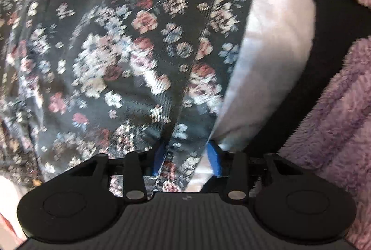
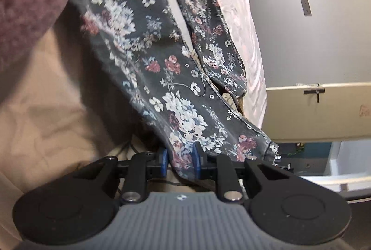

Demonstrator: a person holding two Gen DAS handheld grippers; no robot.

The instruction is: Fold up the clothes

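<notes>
While pinching floral trousers (image 1: pixel 120 59), both grippers (image 1: pixel 186 157) (image 2: pixel 179 161) point forward.

no readable text, labels, brands, numbers or signs

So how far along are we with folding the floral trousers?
Done: both grippers have a grip. The left gripper and right gripper are each shut on the floral trousers. In hand: the garment hangs lifted, legs side by side above the pink bedding. Left: no finished fold shows; it must still be laid flat.

Black grippers, blue fingers (image 1: pixel 214 158)
</notes>
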